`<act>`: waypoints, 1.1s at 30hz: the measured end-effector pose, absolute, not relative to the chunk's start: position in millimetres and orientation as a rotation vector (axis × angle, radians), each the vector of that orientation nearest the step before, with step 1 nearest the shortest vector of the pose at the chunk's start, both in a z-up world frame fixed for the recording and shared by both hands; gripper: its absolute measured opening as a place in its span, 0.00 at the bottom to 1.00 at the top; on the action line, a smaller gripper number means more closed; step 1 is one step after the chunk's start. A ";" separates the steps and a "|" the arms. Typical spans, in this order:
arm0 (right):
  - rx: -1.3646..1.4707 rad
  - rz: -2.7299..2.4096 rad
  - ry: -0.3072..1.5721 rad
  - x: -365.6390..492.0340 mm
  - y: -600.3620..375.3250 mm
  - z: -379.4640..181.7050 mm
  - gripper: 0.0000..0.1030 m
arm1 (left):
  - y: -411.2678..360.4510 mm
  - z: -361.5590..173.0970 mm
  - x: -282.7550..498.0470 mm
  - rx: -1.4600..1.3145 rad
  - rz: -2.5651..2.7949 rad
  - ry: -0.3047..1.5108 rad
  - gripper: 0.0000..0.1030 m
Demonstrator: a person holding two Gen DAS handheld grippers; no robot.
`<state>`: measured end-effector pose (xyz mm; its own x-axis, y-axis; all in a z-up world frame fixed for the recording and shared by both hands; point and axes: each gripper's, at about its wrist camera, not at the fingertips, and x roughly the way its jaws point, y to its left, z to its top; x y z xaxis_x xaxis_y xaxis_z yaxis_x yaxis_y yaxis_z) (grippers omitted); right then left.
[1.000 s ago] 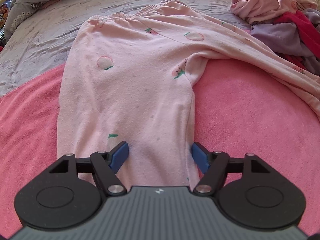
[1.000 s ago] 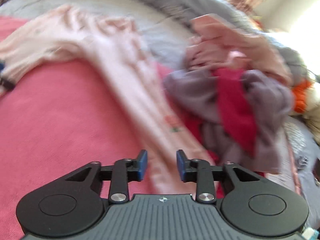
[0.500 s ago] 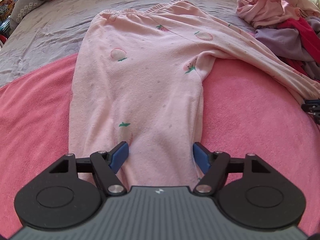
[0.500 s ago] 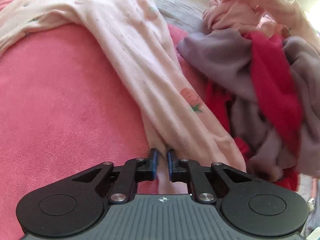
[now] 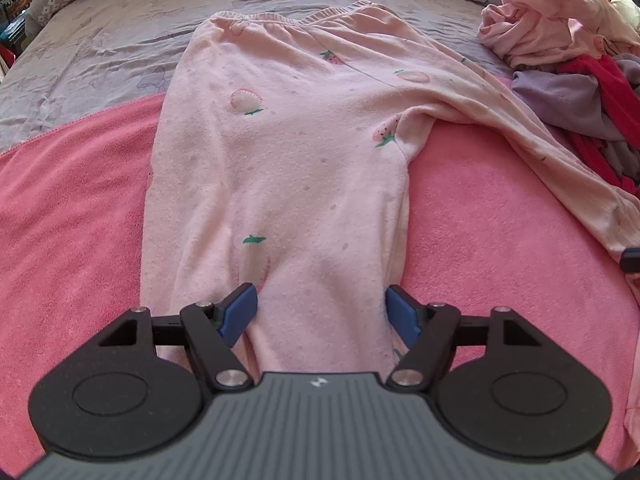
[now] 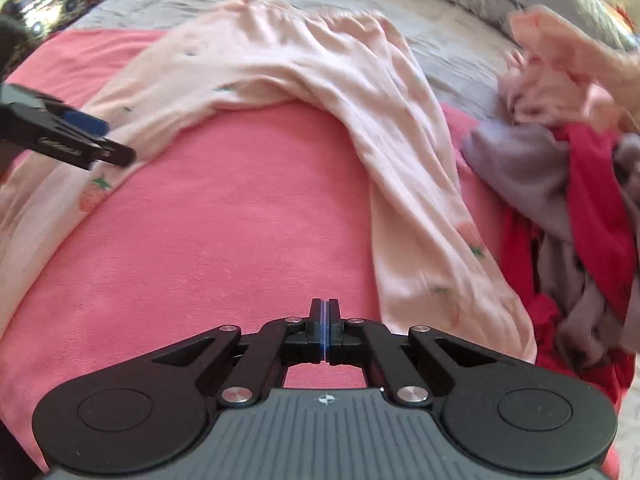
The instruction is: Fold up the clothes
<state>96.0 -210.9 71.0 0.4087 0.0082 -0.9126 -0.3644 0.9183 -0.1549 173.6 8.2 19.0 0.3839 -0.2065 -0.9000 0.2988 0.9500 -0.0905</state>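
Pajama pants [image 5: 288, 152] lie flat on pink blanket [image 5: 72, 216]. Left hand-held gripper [image 5: 320, 312] spread wide, straddling 1 leg. Right hand-held gripper [image 6: 324, 320] closed, empty, beside other leg.

Both wrist cameras look steeply down, close over the bed, sharing the pink trousers [image 5: 288, 152].

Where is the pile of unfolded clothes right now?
The pile of unfolded clothes sits at the right edge of both views, on the pink blanket, right beside the pink pajama pants, whose right leg runs alongside it.
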 end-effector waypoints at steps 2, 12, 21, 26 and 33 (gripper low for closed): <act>-0.469 0.163 1.094 99.8 -206.3 62.4 0.10 | 6.6 18.7 173.0 0.098 -0.320 1.133 0.71; -0.312 0.013 1.175 137.6 -230.0 30.0 0.05 | 4.5 17.0 170.4 0.123 -0.329 1.126 0.72; -0.429 0.505 1.257 63.5 -183.9 65.8 0.25 | 2.8 19.3 172.9 0.094 -0.313 1.138 0.72; -0.301 0.548 1.180 67.1 -203.1 92.2 0.41 | 0.3 39.1 168.0 -0.056 -0.429 1.134 0.71; -0.157 0.271 1.150 116.2 -299.5 90.7 0.38 | -74.4 54.8 148.3 -0.106 -0.712 1.131 0.71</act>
